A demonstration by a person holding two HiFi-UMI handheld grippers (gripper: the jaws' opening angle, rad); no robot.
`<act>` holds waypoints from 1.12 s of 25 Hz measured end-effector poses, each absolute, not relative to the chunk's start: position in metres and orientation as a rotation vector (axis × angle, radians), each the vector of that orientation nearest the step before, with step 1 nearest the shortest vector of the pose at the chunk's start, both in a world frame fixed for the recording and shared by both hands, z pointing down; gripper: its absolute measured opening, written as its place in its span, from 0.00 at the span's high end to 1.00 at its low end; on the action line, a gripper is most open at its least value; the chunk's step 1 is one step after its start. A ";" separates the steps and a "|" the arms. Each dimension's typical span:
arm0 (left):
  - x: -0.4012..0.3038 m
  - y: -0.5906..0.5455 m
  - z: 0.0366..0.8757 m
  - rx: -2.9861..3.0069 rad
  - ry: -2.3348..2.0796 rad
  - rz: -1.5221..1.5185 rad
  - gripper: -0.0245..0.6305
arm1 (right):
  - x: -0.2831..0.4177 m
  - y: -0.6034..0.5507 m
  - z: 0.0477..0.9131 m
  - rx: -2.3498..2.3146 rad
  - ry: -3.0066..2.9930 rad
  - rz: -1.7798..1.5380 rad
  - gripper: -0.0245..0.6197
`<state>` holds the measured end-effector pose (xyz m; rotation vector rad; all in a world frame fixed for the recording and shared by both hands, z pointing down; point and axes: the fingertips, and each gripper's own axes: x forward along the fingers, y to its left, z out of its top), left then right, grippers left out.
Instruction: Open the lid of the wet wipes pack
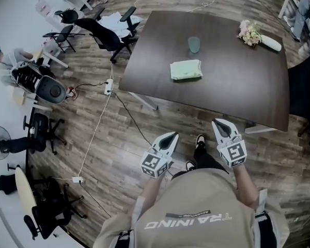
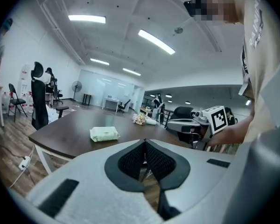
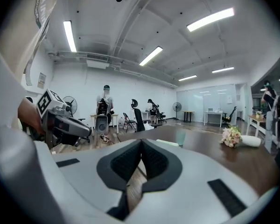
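Pale green, one wipes pack (image 1: 186, 70) lies flat on one table (image 1: 237, 92), well ahead of both sets of fingertips, its long axis running left to right. One cup (image 1: 194, 44) and one bouquet (image 1: 249, 33) sit beyond it. The left gripper (image 1: 170, 137) and right gripper (image 1: 220, 123) are both clenched on nothing.

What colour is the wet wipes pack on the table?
Pale green. The wet wipes pack shows best in the head view.

- The left gripper (image 2: 144, 143) is seen with its jaws pressed together, nothing caught between them.
- A wet wipes pack (image 2: 104, 134) is laid flat on the dark table (image 2: 60, 127), well beyond the jaws.
- Flowers (image 2: 139, 119) are spotted further back on it.
- The right gripper (image 2: 170, 123) is held up at the right by a hand (image 2: 226, 135).
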<state>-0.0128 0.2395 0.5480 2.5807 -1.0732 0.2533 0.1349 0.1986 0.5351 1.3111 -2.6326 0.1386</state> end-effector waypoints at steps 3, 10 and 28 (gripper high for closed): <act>-0.013 0.208 0.544 2.588 -1.081 0.313 0.95 | 0.130 0.161 0.526 1.320 -2.693 0.130 0.94; 0.003 0.135 0.493 2.593 -1.151 0.181 0.95 | 0.127 0.095 0.547 1.176 -2.752 0.245 0.94; -0.049 0.058 0.528 2.505 -1.190 0.192 0.95 | 0.062 0.018 0.580 0.966 -2.707 0.362 0.94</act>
